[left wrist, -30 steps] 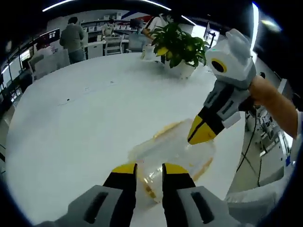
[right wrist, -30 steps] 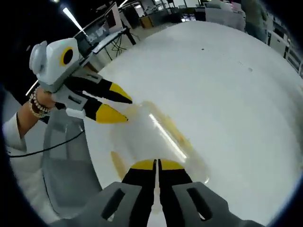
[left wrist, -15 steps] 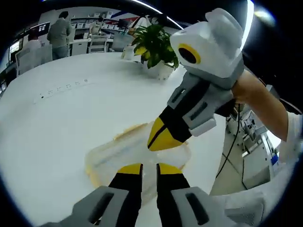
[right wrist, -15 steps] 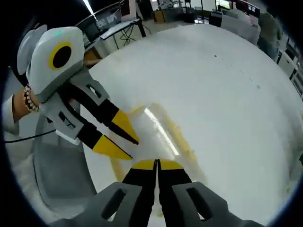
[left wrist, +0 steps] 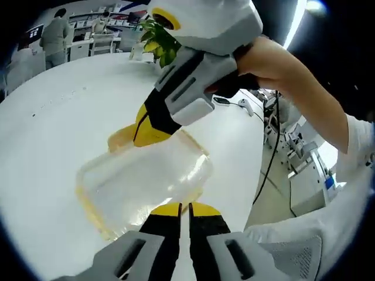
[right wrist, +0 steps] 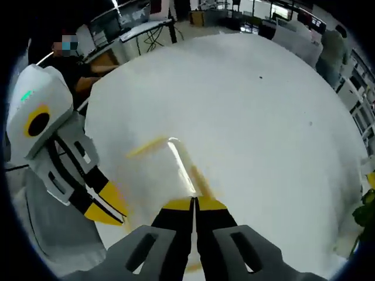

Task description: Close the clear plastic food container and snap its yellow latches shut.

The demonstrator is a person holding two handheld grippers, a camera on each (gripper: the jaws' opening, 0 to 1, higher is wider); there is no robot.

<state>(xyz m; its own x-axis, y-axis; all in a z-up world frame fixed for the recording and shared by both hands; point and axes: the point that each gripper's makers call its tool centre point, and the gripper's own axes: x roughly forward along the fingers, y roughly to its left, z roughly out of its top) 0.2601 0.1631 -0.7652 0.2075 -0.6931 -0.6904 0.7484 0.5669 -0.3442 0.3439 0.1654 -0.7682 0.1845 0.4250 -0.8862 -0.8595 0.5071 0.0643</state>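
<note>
Both grippers have closed in on the container since a second ago: then the right gripper hung well above its far side, and it now reaches down to it, large in the left gripper view.

In that view the right gripper (left wrist: 140,133) has its yellow tips at the far edge of the container (left wrist: 143,181), on or just above the lid; contact cannot be told. Its jaws are pressed together, as the right gripper view shows at the bottom (right wrist: 193,204), with nothing between them. The left gripper (left wrist: 188,208) sits at the container's near edge, its jaws almost together with a thin slit between; whether they pinch the rim cannot be told. In the right gripper view the left gripper (right wrist: 105,206) comes in from the left, its two tips slightly spread beside the container (right wrist: 167,172).

The container is clear, with yellow along its rim, and lies on the white table (left wrist: 47,117). Its lid looks to be down on the box. A yellow latch (left wrist: 120,137) shows at the far corner beside the right gripper's tips; whether it is snapped cannot be told. Nothing can be made out inside the container.

The table's edge runs just beyond the container on the right of the left gripper view, with a cable (left wrist: 269,158) hanging past it. Bare tabletop spreads wide on the other sides. A plant (left wrist: 155,38) stands far back on the table.
</note>
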